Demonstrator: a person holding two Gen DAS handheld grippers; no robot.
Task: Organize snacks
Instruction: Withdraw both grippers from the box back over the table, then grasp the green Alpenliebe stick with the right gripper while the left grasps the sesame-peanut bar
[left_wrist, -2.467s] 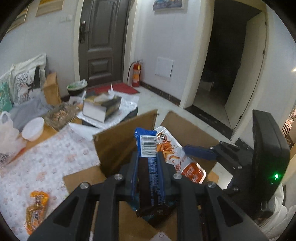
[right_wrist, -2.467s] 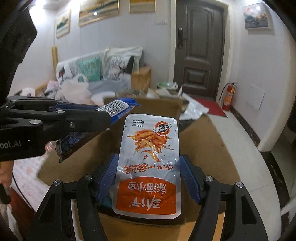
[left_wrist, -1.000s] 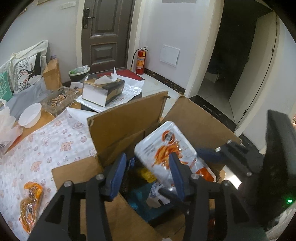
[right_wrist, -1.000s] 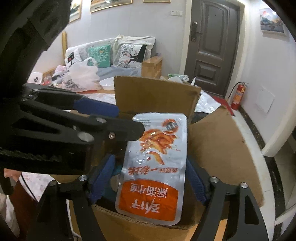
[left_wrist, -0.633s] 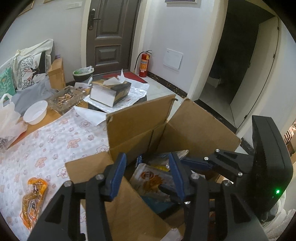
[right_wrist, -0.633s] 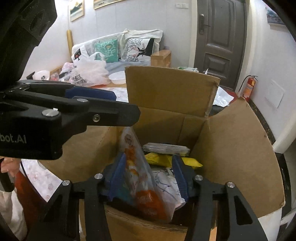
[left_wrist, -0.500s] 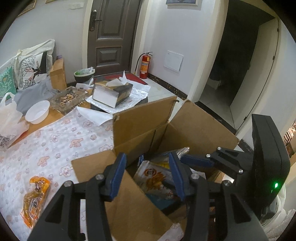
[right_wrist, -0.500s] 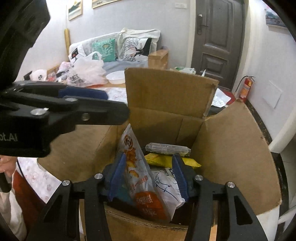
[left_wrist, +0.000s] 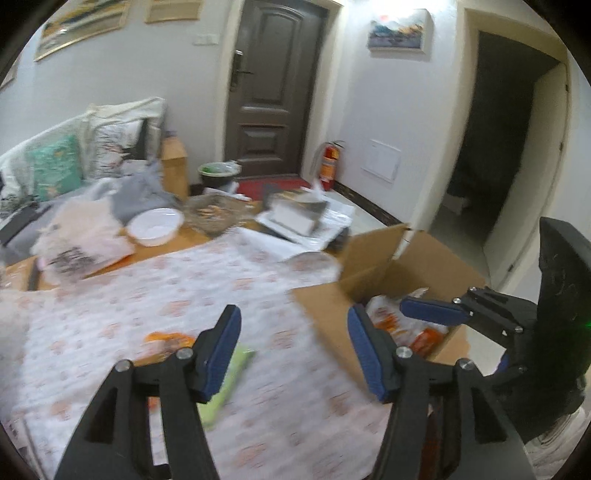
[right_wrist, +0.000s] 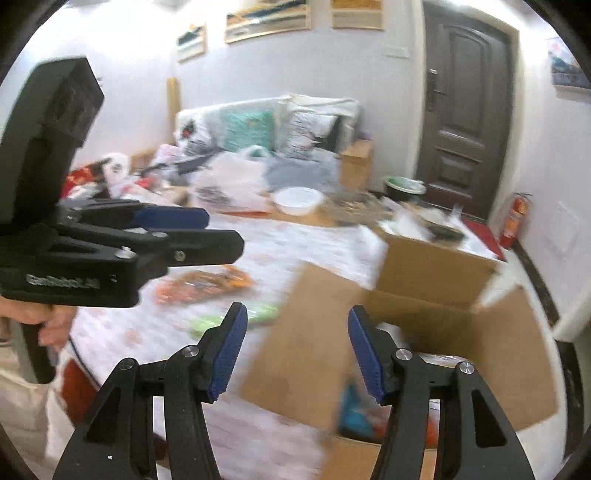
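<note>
cardboard box (left_wrist: 421, 262): one; table packets: two (left_wrist: 168, 341) (left_wrist: 229, 373)

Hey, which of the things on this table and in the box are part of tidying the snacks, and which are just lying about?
For the job:
- cardboard box
- orange snack packet on the tablecloth
- green snack packet beside it
- snack bags in the box

Just lying about:
- white bowl
- plastic bag
- cushions
- fire extinguisher

Your left gripper (left_wrist: 293, 349) is standing with jaws apart, empty, having just been opening. Your right gripper (right_wrist: 293, 350) is likewise gaping, empty, jaws just widening. Your hand (right_wrist: 48, 319) is gripping the left handle at frame left.
</note>
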